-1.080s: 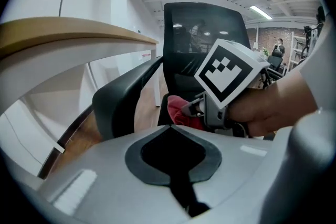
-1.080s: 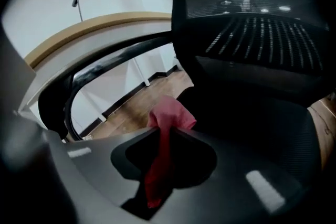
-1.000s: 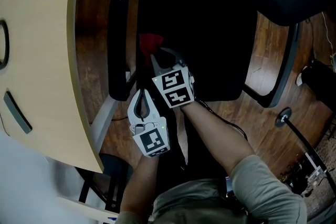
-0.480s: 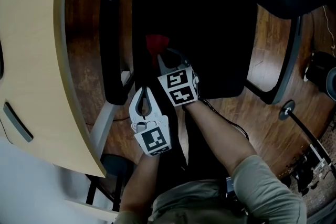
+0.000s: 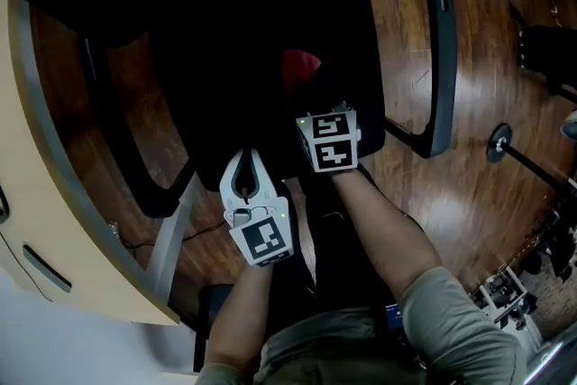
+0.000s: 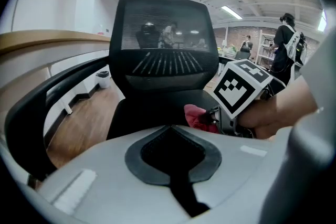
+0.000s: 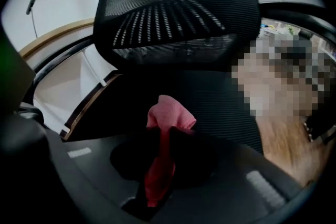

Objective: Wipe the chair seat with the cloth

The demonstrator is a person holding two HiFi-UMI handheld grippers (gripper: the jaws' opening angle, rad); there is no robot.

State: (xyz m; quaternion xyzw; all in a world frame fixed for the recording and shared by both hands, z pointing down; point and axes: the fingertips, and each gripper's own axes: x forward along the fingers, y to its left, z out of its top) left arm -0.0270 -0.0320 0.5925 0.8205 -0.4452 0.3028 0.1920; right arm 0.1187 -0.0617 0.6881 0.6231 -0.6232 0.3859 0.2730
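Right gripper [image 7: 163,139] pinches the red cloth [image 7: 169,115] over the chair seat [image 5: 225,95], toward its right edge; contact is uncertain in the dim view. Left gripper [image 5: 246,160] is pressed together and empty. The cloth should be pressed flat and wiped in overlapping strokes.

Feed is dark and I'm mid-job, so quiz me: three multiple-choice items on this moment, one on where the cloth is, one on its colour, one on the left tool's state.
1. Where is the cloth?
A) on the floor
B) in the right tool, over the chair seat
C) on the desk

2. Its colour?
A) blue
B) white
C) red-pink

3. The left tool is:
A) shut, nothing in it
B) clamped on the cloth
C) clamped on an armrest

Answers:
1 B: the right gripper view shows it pinched between the jaws, with the seat beyond.
2 C: it shows red-pink in all three views.
3 A: its jaws meet, with nothing between them.
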